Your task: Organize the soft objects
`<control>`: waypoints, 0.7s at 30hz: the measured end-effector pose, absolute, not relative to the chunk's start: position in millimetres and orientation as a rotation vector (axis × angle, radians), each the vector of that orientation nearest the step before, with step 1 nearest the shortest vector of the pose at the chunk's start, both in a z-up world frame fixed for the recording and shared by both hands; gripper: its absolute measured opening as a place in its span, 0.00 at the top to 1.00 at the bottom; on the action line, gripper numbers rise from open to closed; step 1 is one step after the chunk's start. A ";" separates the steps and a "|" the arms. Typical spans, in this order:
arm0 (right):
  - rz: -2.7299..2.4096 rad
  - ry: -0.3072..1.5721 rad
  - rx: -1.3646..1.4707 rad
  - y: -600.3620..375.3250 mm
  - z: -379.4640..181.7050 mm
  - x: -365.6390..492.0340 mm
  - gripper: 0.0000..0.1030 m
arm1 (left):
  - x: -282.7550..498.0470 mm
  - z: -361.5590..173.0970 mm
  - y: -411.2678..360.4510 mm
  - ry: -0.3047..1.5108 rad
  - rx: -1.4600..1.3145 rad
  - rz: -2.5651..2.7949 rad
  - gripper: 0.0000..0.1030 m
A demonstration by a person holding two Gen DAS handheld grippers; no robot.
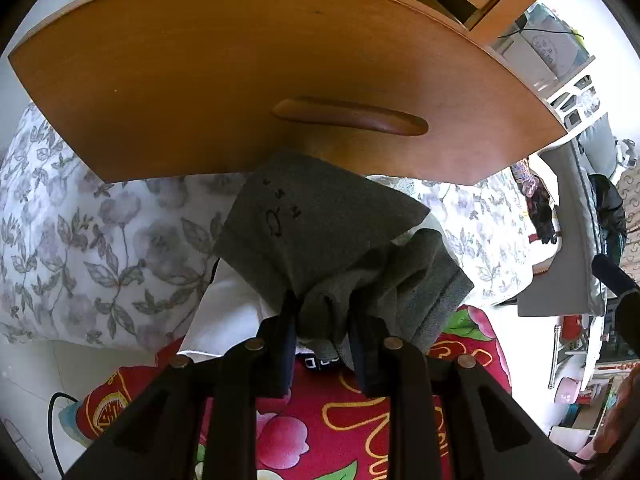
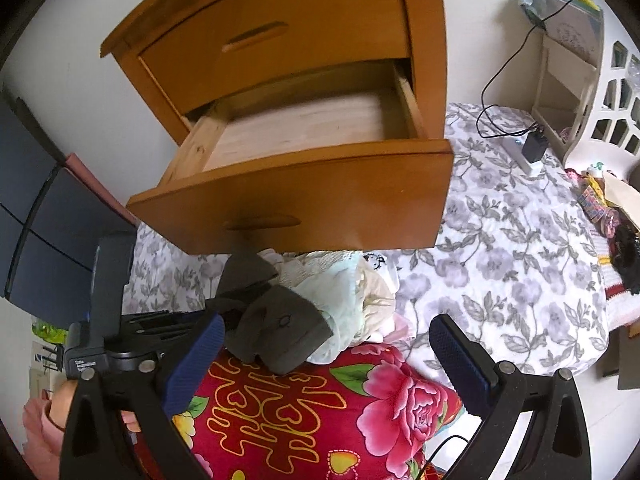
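Left hand-held gripper [image 1: 322, 332]: clenched on a bunched fold of the grey sock [image 1: 320, 232]; the rest of the sock hangs forward, just below the front of the open drawer [image 2: 304, 132].
Right hand-held gripper [image 2: 326, 344]: released, fingers spread wide, holding nothing; it hovers over the red floral cushion [image 2: 320, 408].
Task thing, location: the grey sock is lifted off the pile of soft clothes [image 2: 352, 292], which lies on the floral bedsheet [image 2: 500, 240] beneath the drawer front.
Drawer: lower drawer of the wooden nightstand [image 2: 280, 12], pulled out; its pale floor shows bare in the right wrist view.
Step in hand (judged): carrying the sock up and over the drawer front to set it inside.
How to do it well: raise your left hand-held gripper until the dangling end clears the front panel, then move inward; let go only once the sock rests on the drawer floor. Keep your right hand-held gripper clear of the path.
Risk (judged): the loose end may snag on the drawer lip.
Writing: small dark embroidered mark on the sock, letters too distorted to read; gold double-happiness characters on the cushion; white text on the left device body, illegible.
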State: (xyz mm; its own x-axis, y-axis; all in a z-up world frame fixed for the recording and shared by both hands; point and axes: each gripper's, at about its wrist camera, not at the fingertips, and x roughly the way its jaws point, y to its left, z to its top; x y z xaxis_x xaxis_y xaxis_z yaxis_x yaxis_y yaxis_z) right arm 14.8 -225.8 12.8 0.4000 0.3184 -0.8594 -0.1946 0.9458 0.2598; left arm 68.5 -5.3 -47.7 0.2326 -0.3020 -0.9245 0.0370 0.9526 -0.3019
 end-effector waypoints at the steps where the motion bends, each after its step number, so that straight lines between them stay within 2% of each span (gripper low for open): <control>1: 0.327 1.118 0.123 -224.5 11.6 15.2 0.00 | 68.2 -45.9 -5.0 1.319 -0.236 -0.240 0.74; 3: 0.330 1.121 0.118 -222.2 10.8 15.2 0.00 | 65.7 -40.0 -3.7 1.319 -0.235 -0.242 0.69; 5: 0.333 1.120 0.111 -219.7 12.2 14.9 0.00 | 63.7 -32.1 -1.9 1.310 -0.233 -0.233 0.59; 9: 0.338 1.107 0.105 -215.9 18.4 15.1 0.00 | 55.5 -11.2 5.9 1.258 -0.229 -0.227 0.54; 12: 0.343 1.089 0.099 -213.1 26.3 14.6 0.00 | 48.1 17.0 12.6 1.175 -0.212 -0.200 0.46; 14: 0.347 1.074 0.094 -210.7 32.2 14.6 0.00 | 42.5 38.0 16.2 1.111 -0.194 -0.169 0.31; 16: 0.350 1.061 0.090 -207.8 37.3 14.5 0.00 | 37.9 53.0 19.7 1.060 -0.181 -0.135 0.23; 21: 0.362 1.031 0.074 -196.6 49.5 13.3 0.00 | 30.8 67.3 29.4 0.987 -0.156 -0.055 0.21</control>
State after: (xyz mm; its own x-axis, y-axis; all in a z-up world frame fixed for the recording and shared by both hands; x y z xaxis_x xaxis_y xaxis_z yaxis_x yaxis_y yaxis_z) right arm 13.3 -196.6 49.5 0.4601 0.3280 -0.8251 -0.2594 0.9384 0.2283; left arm 30.8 29.4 67.3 0.5508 -0.1172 -0.8264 -0.0240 0.9875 -0.1561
